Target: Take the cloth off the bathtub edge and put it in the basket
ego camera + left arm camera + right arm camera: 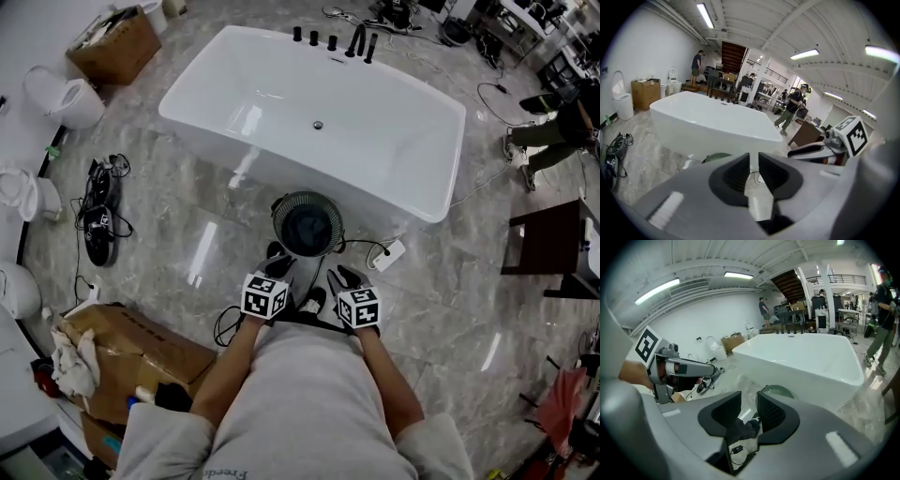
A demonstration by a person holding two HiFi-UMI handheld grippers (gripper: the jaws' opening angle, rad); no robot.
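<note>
The white bathtub (319, 122) stands ahead of me, and its rim shows bare all round. A round dark mesh basket (308, 225) sits on the floor against the tub's near side. A dark cloth (309, 230) lies bundled inside it. Both grippers hang close to my body, just short of the basket. My left gripper (278, 265) is at the basket's near left and my right gripper (343, 277) at its near right. In the left gripper view the left gripper (753, 161) has a narrow gap between its jaws, with nothing in it. The right gripper (749, 399) is the same, and the basket (776, 392) lies just beyond it.
A white power strip (387, 255) and black cables lie right of the basket. Cardboard boxes (131, 356) stand at my left, a dark table (553, 248) at the right. Black taps (333, 42) line the tub's far rim. Toilets (61, 98) stand along the left wall.
</note>
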